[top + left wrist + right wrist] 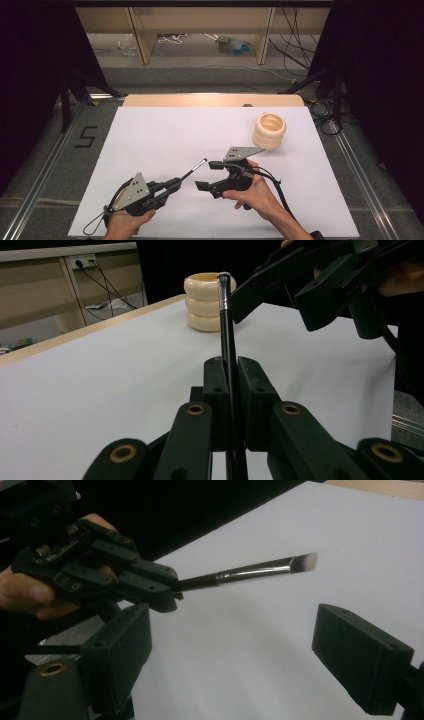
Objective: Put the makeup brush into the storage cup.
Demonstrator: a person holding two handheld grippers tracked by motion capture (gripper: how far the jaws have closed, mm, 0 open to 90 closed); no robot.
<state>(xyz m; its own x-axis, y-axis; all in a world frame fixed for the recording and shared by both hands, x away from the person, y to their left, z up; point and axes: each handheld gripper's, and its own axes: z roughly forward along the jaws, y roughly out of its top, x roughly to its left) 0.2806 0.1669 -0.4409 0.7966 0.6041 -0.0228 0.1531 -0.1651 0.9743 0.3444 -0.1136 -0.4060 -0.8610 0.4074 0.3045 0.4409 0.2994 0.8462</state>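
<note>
Your left gripper (pixel 227 385) has its fingers clenched on a makeup brush (pixel 250 571), bristles aimed toward the cream ring holder (pixel 269 131) across the bench (pixel 165 135). Your right gripper (pixel 250 650) hangs released beside the brush; next, probably close on its ferrule.

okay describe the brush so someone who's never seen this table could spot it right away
Start at the white table and find the left gripper near its front edge. The brush sticks out from its shut jaws, pointing toward the open right gripper. It is thin, with a black handle, a shiny metal collar and a slanted pale tip, unlike the chunky cream ring stack at the back.
</note>
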